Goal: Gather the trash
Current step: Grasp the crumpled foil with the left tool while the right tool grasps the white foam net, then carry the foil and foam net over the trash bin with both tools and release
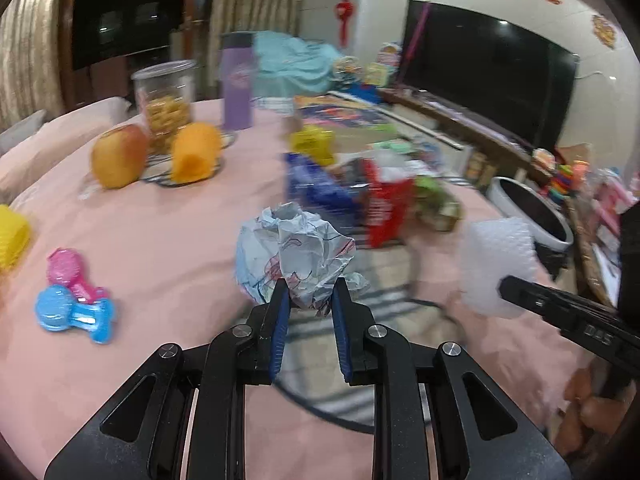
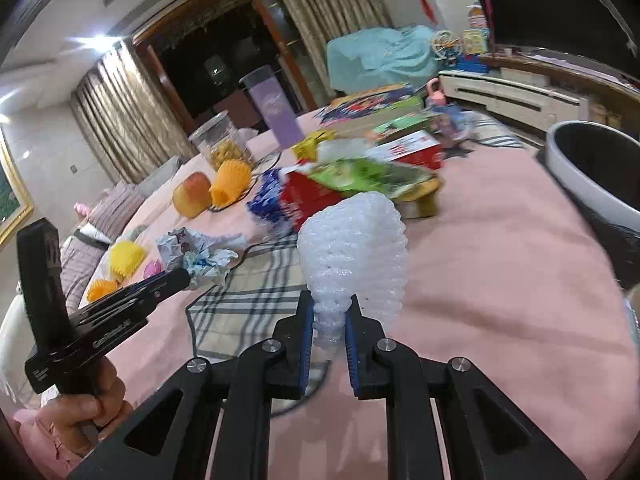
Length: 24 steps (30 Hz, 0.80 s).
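1. Crumpled ball of white paper with coloured drawing lines (image 1: 294, 258): clamped at its near lower edge between the blue pads of the left gripper (image 1: 307, 294), above the pink tablecloth (image 1: 160, 216). Only a thin fold sits between the pads. Risk: the fold tears or slides out, and the ball falls back onto the cloth.

2. White foam mesh fruit sleeve (image 2: 354, 248): pinched at its narrow near end by the right gripper (image 2: 329, 312), with the bulk standing up and away from the pads. Risk: the soft mesh compresses and creeps out of the grip, or the top-heavy part swings and pulls loose.

3. Both tools are clenched on trash and close together; in the right wrist view the left gripper lies just to the left. Risk: the two tools collide on a shared route.

4. White round bin with a dark interior (image 2: 588, 172): it stands off the far right edge of the table, and is judged to be the drop point. Risk: early release lands the trash on the cloth or floor.

5. Red carton (image 2: 304, 196), blue wrapper (image 2: 266, 194) and green bag (image 2: 360, 176): piled just beyond the sleeve. Risk: a low carry sweeps them aside.

6. Apple (image 1: 119, 156) and orange foam sleeve (image 1: 196, 152), far left: well apart, low risk.
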{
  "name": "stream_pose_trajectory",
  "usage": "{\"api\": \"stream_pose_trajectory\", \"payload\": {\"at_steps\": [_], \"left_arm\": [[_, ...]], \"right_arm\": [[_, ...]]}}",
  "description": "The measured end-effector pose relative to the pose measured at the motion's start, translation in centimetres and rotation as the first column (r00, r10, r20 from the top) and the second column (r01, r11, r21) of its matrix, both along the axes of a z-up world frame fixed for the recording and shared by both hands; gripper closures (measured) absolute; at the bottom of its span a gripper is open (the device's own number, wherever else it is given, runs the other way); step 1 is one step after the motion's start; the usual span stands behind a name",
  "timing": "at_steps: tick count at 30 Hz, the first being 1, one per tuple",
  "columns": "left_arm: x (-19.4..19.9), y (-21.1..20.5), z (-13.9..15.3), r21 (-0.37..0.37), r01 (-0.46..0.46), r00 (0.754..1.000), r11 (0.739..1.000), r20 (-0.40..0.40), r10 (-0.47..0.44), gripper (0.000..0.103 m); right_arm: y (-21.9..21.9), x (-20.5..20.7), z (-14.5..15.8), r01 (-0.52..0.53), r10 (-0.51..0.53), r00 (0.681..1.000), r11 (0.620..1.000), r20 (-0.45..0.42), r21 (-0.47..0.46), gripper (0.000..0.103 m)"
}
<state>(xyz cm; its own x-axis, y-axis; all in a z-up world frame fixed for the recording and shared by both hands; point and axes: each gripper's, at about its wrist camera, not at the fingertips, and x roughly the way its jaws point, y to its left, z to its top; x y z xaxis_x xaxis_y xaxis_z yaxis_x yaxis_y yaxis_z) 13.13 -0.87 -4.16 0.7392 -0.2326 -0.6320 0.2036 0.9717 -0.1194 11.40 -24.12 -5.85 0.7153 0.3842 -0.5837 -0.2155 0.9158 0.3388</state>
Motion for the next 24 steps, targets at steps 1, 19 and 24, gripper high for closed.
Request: {"api": "stream_pose_trajectory", "payload": {"at_steps": [1, 19, 24], "left_arm": [[-0.3, -0.9, 0.3, -0.011, 0.028, 1.0, 1.0, 0.002, -0.028, 0.083], [-0.7, -14.4, 1.8, 0.01, 0.292, 0.956, 0.956, 0.03, -0.292, 0.083], [-0.2, -17.5, 2.0, 0.026, 0.343, 0.938, 0.939, 0.039, -0.344, 0.083]], "right_arm": [[-0.7, -0.3, 0.2, 0.011, -0.011, 1.0, 1.0, 0.005, 0.003, 0.089], [-11.3, -2.2, 1.5, 0.196, -0.197, 0.98, 0.98, 0.03, 0.04, 0.088], [-13.4, -2.4, 1.6, 0.226, -0.227, 0.973, 0.973, 0.03, 0.039, 0.088]]}}
